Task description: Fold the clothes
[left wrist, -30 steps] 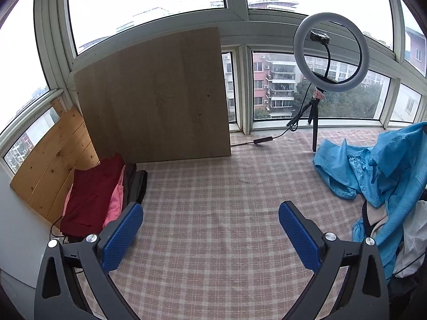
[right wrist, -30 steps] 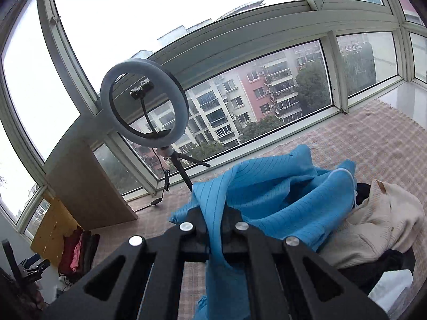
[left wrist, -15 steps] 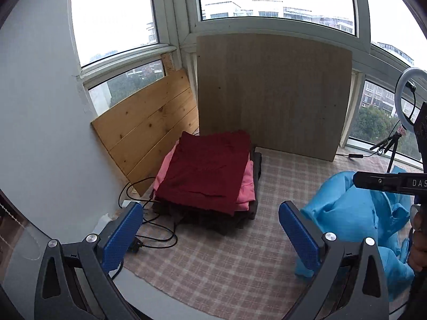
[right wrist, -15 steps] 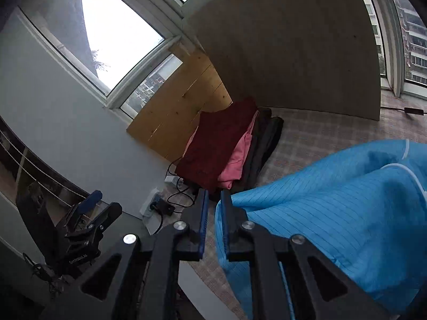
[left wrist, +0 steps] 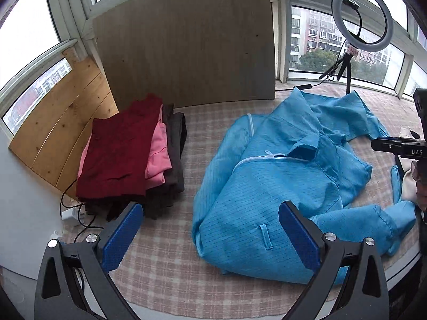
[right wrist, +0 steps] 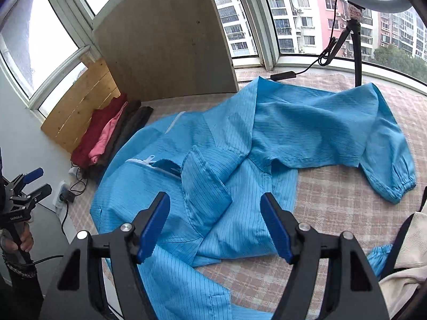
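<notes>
A checked cloth (left wrist: 165,274) covered the sill-side surface, and on it the blue jacket (left wrist: 280,181) lay crumpled and spread out, zipper side up, 1 sleeve (right wrist: 384,160) thrown out toward the windows and its cuff resting on the cloth. To the jacket's left, well apart from it, sat a stack (left wrist: 128,160) of folded clothes, dark red on top, pink beneath, dark pieces at the bottom, backed by a board (left wrist: 186,42) leaning on the window frame. A ring light (left wrist: 361,18) on a small tripod stood by the glass behind the jacket. A cream garment (right wrist: 405,261) lay at the jacket's right edge.

The right gripper (right wrist: 214,225) pointed steeply down over the jacket's middle, just above the collar fold. Its jaws were opening, blue pads wide apart, with cloth below them but nothing pinched.

The left gripper (left wrist: 210,237) also tilted down, hanging over the jacket's near hem and the bare cloth beside it. Its jaws stood spread wide and held nothing. In the right wrist view a hand (right wrist: 24,240) gripped that tool's handle at the far left edge.
</notes>
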Action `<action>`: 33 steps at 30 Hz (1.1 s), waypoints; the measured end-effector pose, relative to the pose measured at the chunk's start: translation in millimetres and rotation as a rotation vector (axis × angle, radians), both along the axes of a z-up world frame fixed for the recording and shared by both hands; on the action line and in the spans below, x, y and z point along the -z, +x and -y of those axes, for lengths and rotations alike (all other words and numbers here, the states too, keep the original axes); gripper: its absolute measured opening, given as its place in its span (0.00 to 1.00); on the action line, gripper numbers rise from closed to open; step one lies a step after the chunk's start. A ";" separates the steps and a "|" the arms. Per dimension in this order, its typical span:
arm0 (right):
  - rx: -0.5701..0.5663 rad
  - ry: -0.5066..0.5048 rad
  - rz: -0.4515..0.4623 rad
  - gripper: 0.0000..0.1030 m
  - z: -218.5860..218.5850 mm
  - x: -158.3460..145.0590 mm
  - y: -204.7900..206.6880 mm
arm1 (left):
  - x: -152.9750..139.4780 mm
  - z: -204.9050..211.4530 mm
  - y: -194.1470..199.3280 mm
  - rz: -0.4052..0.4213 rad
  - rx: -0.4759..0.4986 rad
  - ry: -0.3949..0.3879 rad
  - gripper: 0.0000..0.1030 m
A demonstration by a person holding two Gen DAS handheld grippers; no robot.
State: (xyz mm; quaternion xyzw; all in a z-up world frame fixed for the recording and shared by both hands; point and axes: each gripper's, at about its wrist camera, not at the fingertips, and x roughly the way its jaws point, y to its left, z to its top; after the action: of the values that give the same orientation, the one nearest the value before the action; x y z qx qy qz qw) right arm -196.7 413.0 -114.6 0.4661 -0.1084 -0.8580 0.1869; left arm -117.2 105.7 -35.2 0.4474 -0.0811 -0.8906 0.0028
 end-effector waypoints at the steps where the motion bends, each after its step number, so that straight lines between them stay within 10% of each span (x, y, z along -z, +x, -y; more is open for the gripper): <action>1: -0.020 0.024 0.006 0.68 9.8 9.6 -6.6 | 2.3 -7.0 -0.9 0.005 0.013 -0.006 0.99; 6: -0.115 0.124 0.101 0.68 54.5 65.1 -44.5 | 11.2 -21.6 0.3 0.039 0.027 -0.020 0.99; 9: -0.172 0.045 0.125 0.03 58.0 77.9 -46.0 | 14.5 -6.9 8.2 0.047 -0.011 -0.053 0.99; 10: -0.160 -0.010 0.125 0.03 52.2 73.3 -44.8 | 15.6 -1.8 10.8 0.050 -0.023 -0.064 0.99; 19: -0.210 -0.090 -0.211 0.02 86.6 -100.9 -25.2 | 15.4 77.7 42.1 0.012 -0.145 0.016 0.99; 23: -0.460 -0.151 -0.114 0.06 232.3 -108.2 -64.4 | 19.6 90.3 50.3 0.002 -0.165 0.071 0.99; 25: -0.550 -0.112 0.075 0.11 292.9 -88.3 -81.4 | 24.6 89.6 49.5 0.015 -0.165 0.090 0.99; 29: -0.567 -0.191 0.118 0.16 274.6 -99.6 -81.1 | 34.7 74.6 43.7 0.047 -0.140 0.132 0.99; 31: -0.528 -0.209 0.051 0.52 235.4 -113.2 -77.7 | 39.5 57.3 38.2 0.070 -0.112 0.200 0.99; 33: -0.434 -0.184 -0.001 0.57 190.7 -116.7 -79.6 | 44.2 39.8 32.6 0.092 -0.082 0.268 0.99</action>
State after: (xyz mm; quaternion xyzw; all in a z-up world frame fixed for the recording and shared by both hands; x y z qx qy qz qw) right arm -276.3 222.3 2.1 0.4591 -0.0831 -0.7844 0.4088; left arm -84.6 65.9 -79.4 0.4873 0.0569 -0.8711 -0.0241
